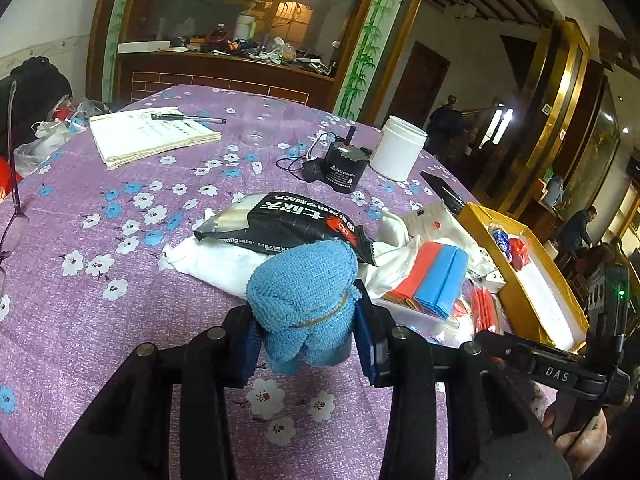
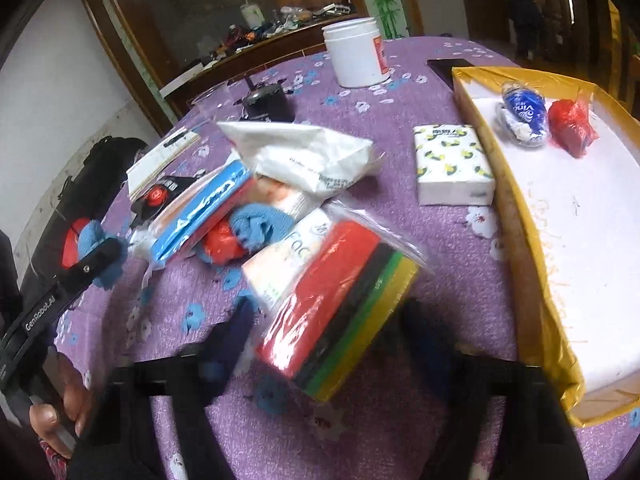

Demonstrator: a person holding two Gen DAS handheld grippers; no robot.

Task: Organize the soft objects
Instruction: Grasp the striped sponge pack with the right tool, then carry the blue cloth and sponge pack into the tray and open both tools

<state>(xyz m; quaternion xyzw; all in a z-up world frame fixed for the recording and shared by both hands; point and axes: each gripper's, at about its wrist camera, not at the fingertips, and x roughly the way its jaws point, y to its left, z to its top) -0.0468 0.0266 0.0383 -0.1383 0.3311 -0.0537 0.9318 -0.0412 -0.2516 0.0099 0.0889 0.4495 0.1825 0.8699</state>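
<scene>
My left gripper point(image 1: 306, 332) is shut on a rolled blue towel point(image 1: 304, 296) tied with a band, held just above the purple flowered tablecloth point(image 1: 120, 272). My right gripper point(image 2: 328, 332) is blurred, its jaws wide on either side of a clear bag of red, black, green and yellow cloths point(image 2: 340, 312). A yellow box with a white floor point(image 2: 560, 208) stands at the right, with a blue-white bundle point(image 2: 522, 114) and a red bundle point(image 2: 572, 126) inside. A pile of soft packs point(image 2: 248, 200) lies at centre.
A white jar point(image 2: 358, 52), a black motor with wires point(image 1: 344, 168), a notebook with a pen point(image 1: 152, 136), a tissue pack point(image 2: 454, 164), a phone point(image 2: 448, 66) and glasses point(image 1: 12, 216) lie on the table. A black bag point(image 2: 80, 200) sits at the left edge.
</scene>
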